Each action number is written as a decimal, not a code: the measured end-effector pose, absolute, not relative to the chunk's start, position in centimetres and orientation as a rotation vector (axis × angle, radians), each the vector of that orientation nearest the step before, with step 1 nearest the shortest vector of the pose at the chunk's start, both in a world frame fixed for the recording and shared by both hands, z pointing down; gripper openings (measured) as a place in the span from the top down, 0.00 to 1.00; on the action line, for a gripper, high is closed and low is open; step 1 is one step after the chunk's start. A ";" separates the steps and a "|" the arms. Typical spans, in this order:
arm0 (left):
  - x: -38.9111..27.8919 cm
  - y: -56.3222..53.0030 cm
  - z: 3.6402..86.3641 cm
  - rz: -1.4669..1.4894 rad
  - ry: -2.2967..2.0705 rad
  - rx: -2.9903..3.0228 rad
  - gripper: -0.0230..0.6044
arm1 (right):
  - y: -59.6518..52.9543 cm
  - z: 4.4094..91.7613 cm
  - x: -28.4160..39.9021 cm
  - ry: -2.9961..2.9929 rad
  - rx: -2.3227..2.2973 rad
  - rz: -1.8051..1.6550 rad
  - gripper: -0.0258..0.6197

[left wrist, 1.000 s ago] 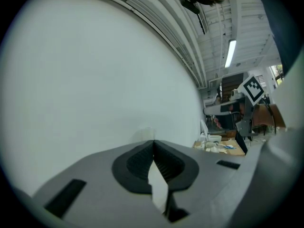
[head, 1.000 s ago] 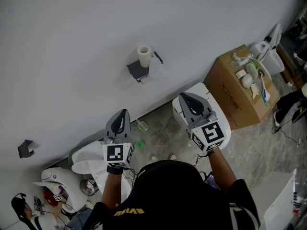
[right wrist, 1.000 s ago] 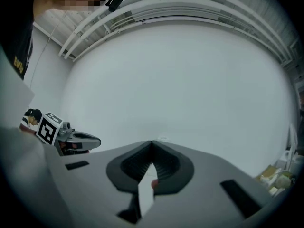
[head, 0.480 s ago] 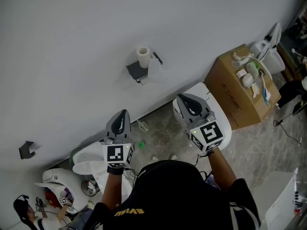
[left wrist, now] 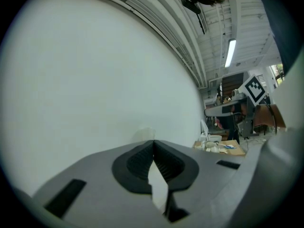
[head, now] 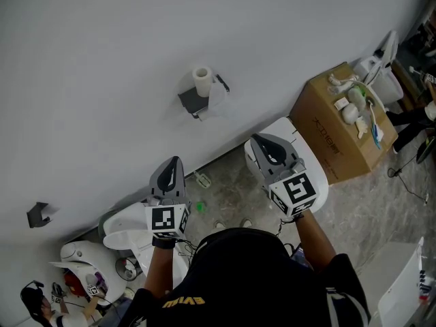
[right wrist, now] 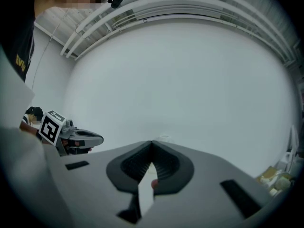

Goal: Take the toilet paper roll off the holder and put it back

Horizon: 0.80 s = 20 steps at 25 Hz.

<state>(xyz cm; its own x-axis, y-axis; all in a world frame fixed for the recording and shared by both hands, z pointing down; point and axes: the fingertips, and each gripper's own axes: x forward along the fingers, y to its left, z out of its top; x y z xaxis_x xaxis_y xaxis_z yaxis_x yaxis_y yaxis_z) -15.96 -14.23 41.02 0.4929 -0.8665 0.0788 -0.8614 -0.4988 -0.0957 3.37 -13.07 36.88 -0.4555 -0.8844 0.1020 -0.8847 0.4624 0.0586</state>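
Note:
A white toilet paper roll (head: 201, 80) stands upright on a dark holder (head: 193, 101) fixed to the white wall, with a loose sheet hanging at its right. My left gripper (head: 170, 166) is held well below the holder and slightly to its left, jaws shut and empty. My right gripper (head: 267, 144) is held below and to the right of it, also shut with nothing between the tips. In the left gripper view the roll (left wrist: 144, 134) shows faintly just above the shut jaw tips (left wrist: 153, 142). The right gripper view shows the shut tips (right wrist: 152, 143) pointing at the wall.
A white toilet (head: 310, 161) stands under the right gripper, a cardboard box (head: 337, 136) with brushes and bottles to its right. Another white fixture (head: 122, 225) lies under the left gripper. A small dark bracket (head: 37, 212) is on the wall at far left.
Both grippers stay nearly still. The loose sheet beside the roll now hangs in view at the holder's right, where one second ago it was not seen.

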 end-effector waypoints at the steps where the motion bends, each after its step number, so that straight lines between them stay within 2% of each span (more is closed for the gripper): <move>1: -16.0 -14.2 41.0 -0.180 1.549 -2.677 0.95 | -13.0 36.9 3.4 -2.584 1.571 0.006 0.97; 20: -17.0 -13.7 43.3 -0.163 1.581 -2.731 0.95 | -12.8 37.7 2.5 -2.543 1.541 -0.009 0.97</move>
<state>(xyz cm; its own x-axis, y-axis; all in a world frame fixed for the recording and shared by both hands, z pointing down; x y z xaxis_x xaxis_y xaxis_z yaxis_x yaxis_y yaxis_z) -17.00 -13.67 43.30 0.4941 -0.8638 0.0983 -0.8657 -0.4993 -0.0356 2.54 -12.76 37.74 -0.4526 -0.8806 0.1402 -0.8796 0.4667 0.0918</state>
